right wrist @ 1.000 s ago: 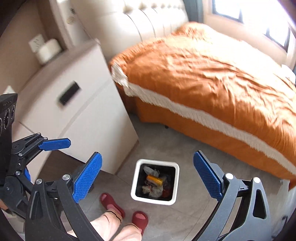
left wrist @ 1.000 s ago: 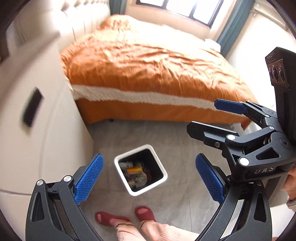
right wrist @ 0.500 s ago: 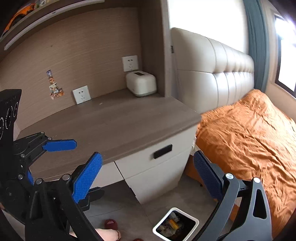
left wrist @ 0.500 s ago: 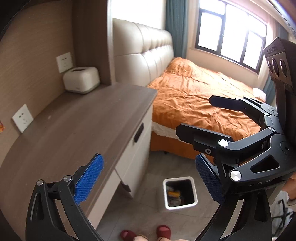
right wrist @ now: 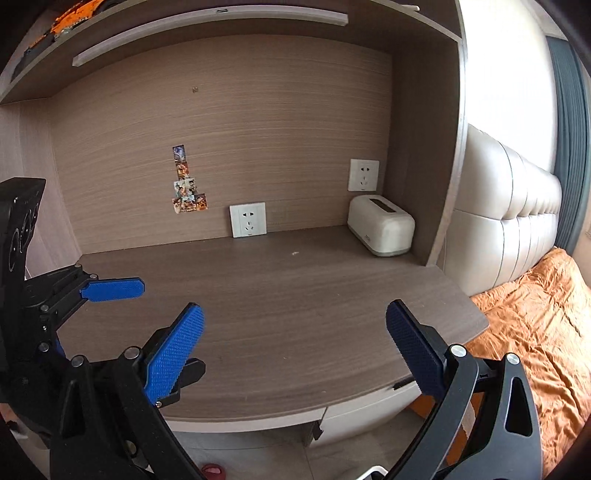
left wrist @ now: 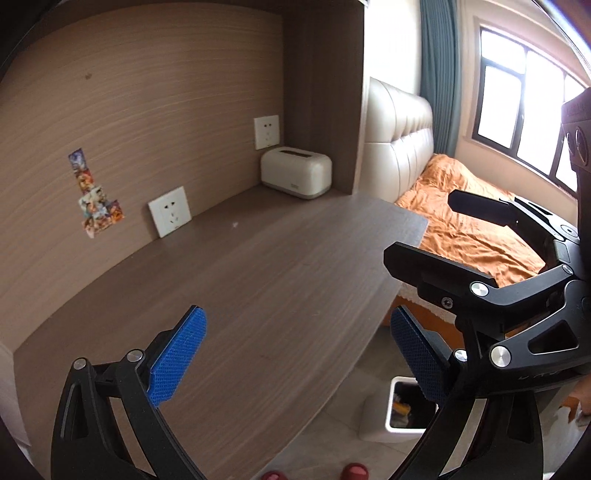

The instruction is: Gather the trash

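Observation:
My left gripper [left wrist: 295,354] is open and empty, held above the near edge of a brown wooden desk [left wrist: 258,280]. My right gripper [right wrist: 295,347] is open and empty too, above the same desk [right wrist: 295,295]. Each gripper shows in the other's view: the right gripper [left wrist: 461,229] at the right, the left gripper [right wrist: 110,325] at the left. A white trash bin [left wrist: 406,410] with litter inside stands on the floor beside the desk, partly hidden behind my left gripper's right finger. A tiny pale speck [right wrist: 294,253] lies on the desk near the back.
A cream tissue box [right wrist: 382,225] stands at the desk's back right corner. Wall sockets [right wrist: 247,220] and stickers [right wrist: 186,184] are on the back panel. A bed with an orange cover [right wrist: 535,332] lies to the right. A shelf [right wrist: 210,26] overhangs the desk.
Both grippers have swung up from the floor and the trash bin to face the desk top. Both stayed open and empty.

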Motion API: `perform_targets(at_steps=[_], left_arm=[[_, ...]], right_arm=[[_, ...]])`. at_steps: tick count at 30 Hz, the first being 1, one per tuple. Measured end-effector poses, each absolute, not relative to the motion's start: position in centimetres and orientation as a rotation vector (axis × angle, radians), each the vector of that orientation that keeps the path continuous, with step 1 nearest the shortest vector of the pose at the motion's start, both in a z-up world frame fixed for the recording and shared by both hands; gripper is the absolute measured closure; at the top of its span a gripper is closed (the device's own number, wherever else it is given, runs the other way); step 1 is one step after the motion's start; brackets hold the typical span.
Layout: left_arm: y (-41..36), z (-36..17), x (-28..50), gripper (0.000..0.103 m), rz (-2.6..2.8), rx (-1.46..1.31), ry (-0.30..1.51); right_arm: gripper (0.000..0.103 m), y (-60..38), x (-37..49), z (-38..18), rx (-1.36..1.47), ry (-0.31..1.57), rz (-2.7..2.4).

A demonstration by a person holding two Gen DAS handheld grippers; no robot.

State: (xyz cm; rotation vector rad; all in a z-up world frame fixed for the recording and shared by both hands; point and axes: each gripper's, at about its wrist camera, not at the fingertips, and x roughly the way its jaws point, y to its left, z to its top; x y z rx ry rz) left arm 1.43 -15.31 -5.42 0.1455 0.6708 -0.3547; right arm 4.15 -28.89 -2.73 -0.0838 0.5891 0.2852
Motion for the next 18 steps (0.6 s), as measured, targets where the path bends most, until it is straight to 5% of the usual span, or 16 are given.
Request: perform_targets(at_steps=[18], left_arm=[[-5.9, -3.4, 4.9, 0.005, -0.324, 0.124, 0.606]], right_arm=[[0.005, -20.3, 7.0, -0.9, -0.097, 0.54, 0.223]])
